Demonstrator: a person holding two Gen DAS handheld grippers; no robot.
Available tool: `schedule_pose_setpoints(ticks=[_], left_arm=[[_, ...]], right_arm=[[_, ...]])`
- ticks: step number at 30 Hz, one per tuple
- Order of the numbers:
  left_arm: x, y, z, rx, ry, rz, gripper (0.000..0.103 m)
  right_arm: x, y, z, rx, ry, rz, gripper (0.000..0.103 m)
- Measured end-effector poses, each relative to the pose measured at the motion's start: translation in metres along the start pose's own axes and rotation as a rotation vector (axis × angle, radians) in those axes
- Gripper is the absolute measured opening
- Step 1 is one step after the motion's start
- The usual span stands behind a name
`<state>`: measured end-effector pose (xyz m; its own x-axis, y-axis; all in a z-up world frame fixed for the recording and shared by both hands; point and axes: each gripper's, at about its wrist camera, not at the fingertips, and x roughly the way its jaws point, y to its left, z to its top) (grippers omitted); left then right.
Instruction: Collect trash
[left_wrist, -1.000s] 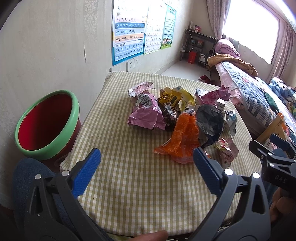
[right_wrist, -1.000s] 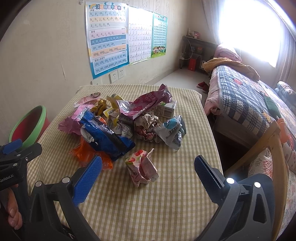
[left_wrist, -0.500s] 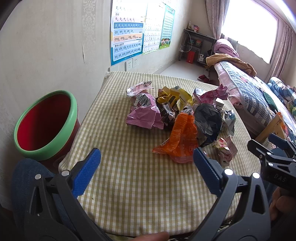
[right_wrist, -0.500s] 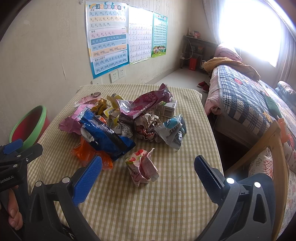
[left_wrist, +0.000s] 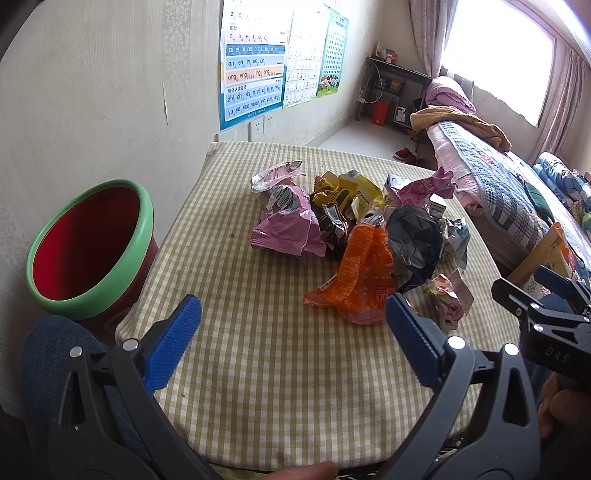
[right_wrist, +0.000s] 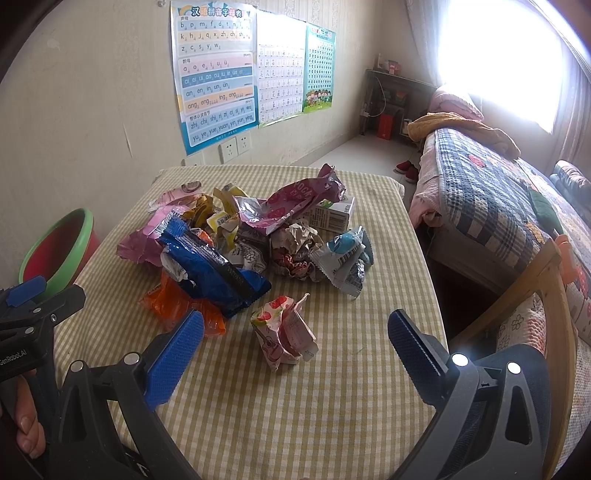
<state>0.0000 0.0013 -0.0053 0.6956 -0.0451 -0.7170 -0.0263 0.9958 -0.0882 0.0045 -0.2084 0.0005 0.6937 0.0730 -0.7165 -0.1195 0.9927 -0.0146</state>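
A pile of trash (left_wrist: 354, 229) sits in the middle of a table (left_wrist: 258, 369) with a yellow checked cloth. An orange wrapper (left_wrist: 360, 280) lies at the near edge of the pile, touching a pink bag (left_wrist: 291, 230) and a dark crumpled bag (left_wrist: 415, 236). The red bin with a green rim (left_wrist: 88, 247) stands just beside the table's left edge, by the wall.

The left gripper (left_wrist: 293, 325) hangs over the near part of the table with its blue pads spread wide — nothing is between them. The right gripper (right_wrist: 295, 343) is spread wide too, with nothing in it. A small crumpled strawberry carton (right_wrist: 284, 334) lies right in front of it, a little apart from the pile.

The right view shows a blue wrapper (right_wrist: 218, 273) on top of the orange one and a small box (right_wrist: 332, 216) at the back — the left view hides both. A bed (right_wrist: 491, 192) stands to the right of the table, and letter posters (right_wrist: 218, 74) hang on the wall.
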Motion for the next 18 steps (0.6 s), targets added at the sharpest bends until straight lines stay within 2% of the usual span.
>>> schedule_pose_setpoints(ticks=[18], left_arm=[[0.0005, -0.0015, -0.0006, -0.002, 0.001, -0.001, 0.098]], right_arm=[[0.0033, -0.0003, -0.0015, 0.0, 0.009, 0.002, 0.096]])
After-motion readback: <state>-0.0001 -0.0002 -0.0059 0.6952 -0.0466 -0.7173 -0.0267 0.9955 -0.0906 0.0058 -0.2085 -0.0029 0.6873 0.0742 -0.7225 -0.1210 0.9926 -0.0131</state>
